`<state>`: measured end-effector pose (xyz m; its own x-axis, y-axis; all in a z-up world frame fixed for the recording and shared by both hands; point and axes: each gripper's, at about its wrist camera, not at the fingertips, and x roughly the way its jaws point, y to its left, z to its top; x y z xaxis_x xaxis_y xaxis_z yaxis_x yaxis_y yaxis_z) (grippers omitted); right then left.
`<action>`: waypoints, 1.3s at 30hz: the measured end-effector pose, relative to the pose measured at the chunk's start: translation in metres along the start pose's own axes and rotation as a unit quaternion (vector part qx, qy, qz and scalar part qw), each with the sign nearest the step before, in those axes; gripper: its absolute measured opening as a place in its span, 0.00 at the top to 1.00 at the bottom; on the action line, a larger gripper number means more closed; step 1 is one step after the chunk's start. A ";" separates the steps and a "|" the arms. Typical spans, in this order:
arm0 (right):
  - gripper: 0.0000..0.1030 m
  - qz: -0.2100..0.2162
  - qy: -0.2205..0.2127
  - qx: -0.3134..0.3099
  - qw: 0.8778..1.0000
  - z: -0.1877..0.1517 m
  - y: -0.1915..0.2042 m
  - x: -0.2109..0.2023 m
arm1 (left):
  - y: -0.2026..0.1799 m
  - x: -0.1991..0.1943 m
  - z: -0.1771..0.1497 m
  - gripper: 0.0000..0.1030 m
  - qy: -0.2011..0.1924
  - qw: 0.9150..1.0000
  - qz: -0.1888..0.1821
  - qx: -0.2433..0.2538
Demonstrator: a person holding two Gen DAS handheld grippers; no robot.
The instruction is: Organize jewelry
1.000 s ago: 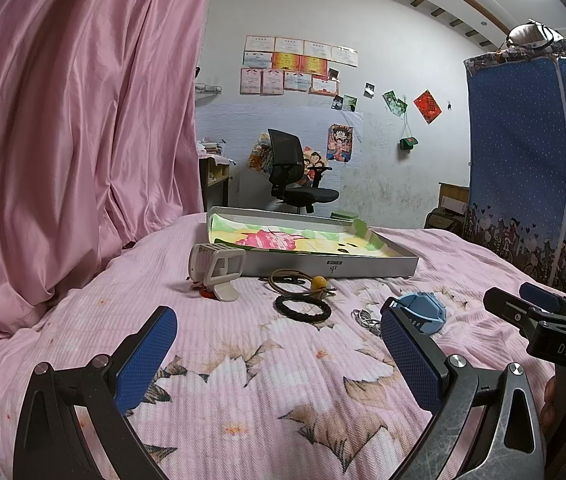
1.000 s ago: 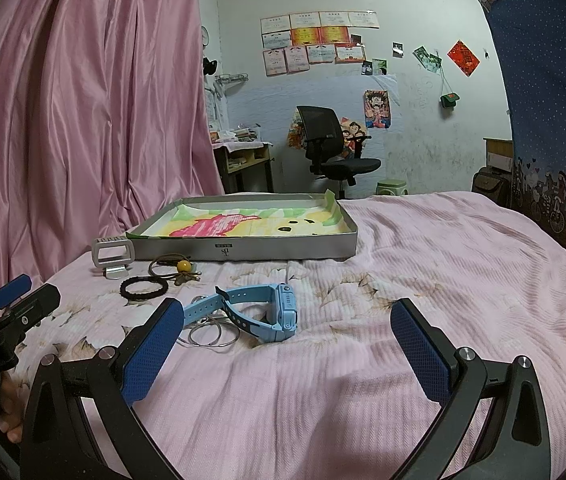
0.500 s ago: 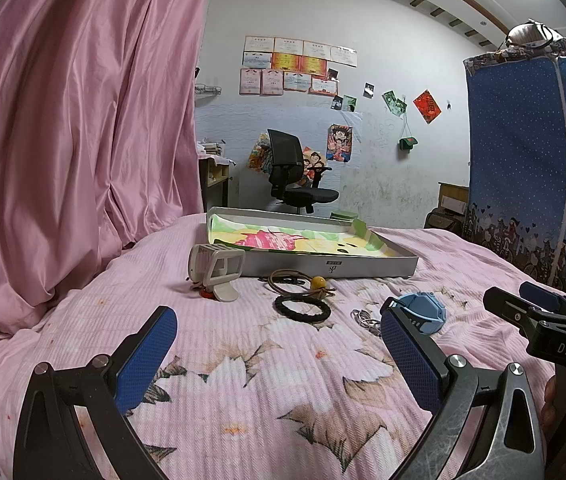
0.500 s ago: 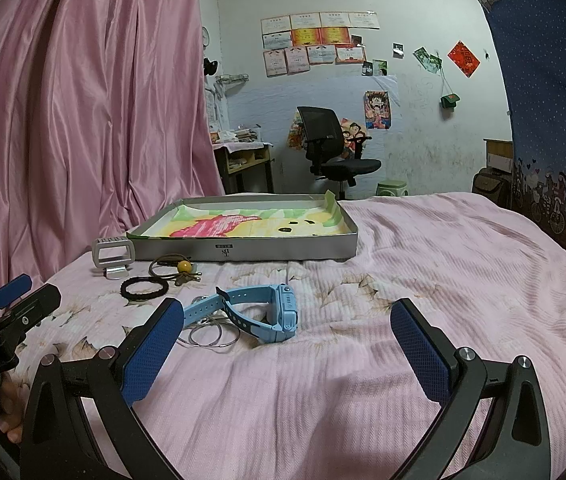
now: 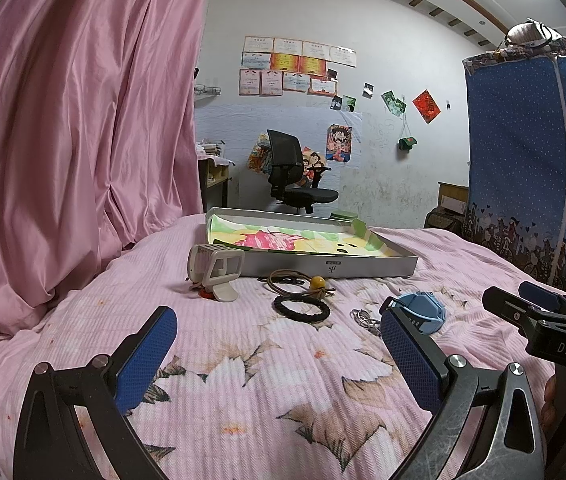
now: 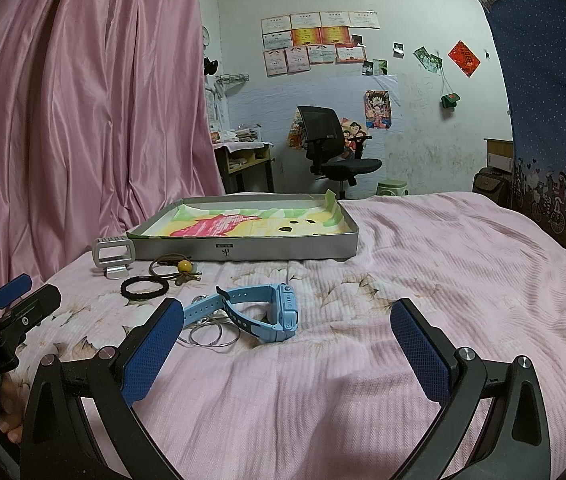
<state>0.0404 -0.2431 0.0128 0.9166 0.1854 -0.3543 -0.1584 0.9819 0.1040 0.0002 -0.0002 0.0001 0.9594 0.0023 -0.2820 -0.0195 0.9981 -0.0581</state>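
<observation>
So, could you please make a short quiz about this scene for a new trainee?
1. True or false: the blue watch lies inside the grey tray.
2. Which lies nearest the silver rings? A) blue watch B) white clip stand C) office chair
3. The right gripper and left gripper are both ____.

Key: 1 false; 2 A; 3 open

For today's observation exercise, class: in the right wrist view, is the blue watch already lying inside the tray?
No, the blue watch lies on the pink bedspread, well in front of the tray, beside some thin silver rings.
</observation>
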 end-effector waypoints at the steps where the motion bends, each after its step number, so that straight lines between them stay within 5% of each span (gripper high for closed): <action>1: 0.01 0.000 0.000 0.000 1.000 0.002 0.000 0.001 | 0.000 0.000 0.000 0.00 0.000 1.000 0.000 0.000; 39: 0.01 0.004 -0.001 -0.002 1.000 0.003 0.000 0.000 | 0.002 0.002 0.001 0.00 0.011 1.000 -0.013 -0.001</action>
<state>0.0418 -0.2429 0.0156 0.9161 0.1933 -0.3514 -0.1675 0.9805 0.1027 0.0021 0.0020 0.0002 0.9532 -0.0250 -0.3015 0.0049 0.9977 -0.0671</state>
